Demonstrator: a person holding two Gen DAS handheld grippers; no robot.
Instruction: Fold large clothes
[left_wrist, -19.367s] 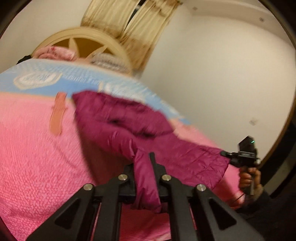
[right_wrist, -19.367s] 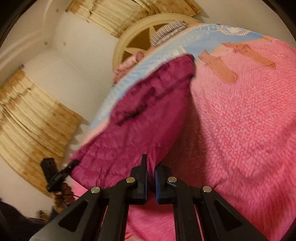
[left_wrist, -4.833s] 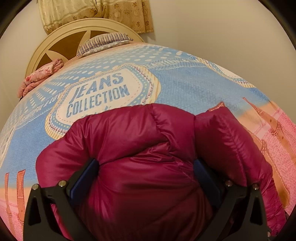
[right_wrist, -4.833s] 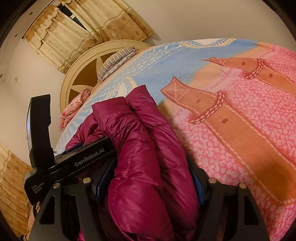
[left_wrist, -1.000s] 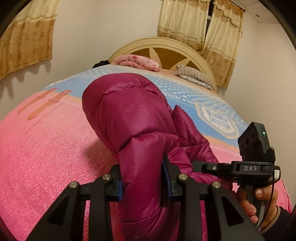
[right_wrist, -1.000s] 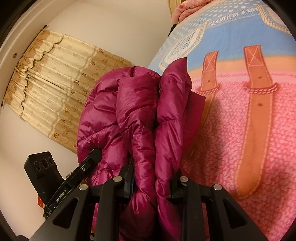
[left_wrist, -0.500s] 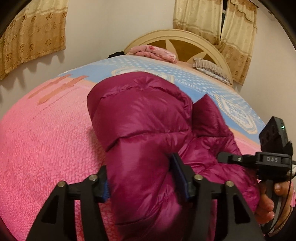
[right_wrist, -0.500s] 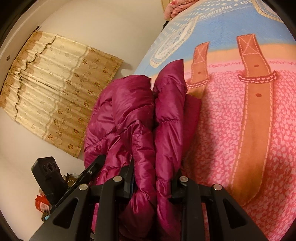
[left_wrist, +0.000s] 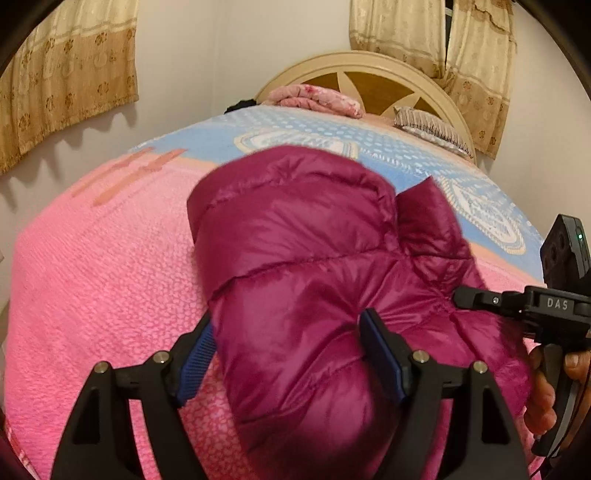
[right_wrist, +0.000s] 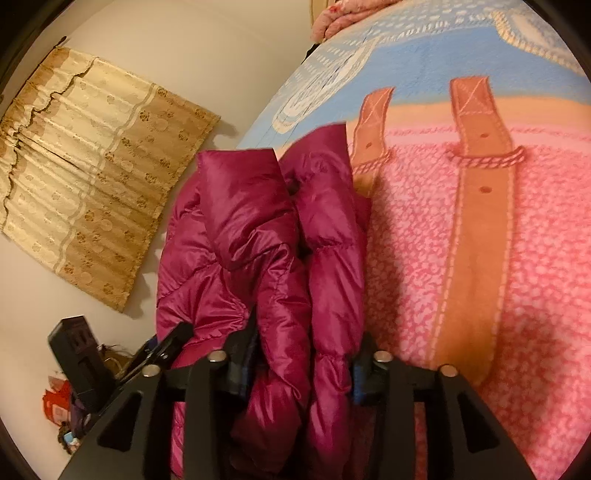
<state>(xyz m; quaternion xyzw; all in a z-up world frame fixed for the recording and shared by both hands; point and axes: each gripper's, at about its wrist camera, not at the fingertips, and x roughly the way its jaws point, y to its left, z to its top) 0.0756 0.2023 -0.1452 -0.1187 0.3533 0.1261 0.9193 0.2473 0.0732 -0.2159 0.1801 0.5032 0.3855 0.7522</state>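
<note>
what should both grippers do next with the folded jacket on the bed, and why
Probably draw both back off the bundle. The magenta puffer jacket lies folded on the pink bedspread, and the jaws of the left gripper and right gripper have just been opening, with jacket folds between them, so the release looks nearly done.

1. You've got one magenta puffer jacket (left_wrist: 306, 258), shiny quilted fabric w/ stitched baffles.
2. It's bundled into a thick, puffy folded stack, several layers deep, edges uneven.
3. It sits on the pink part of the bedspread (left_wrist: 110, 277), near the bed's foot end; top edge reaches toward the blue band.
</note>
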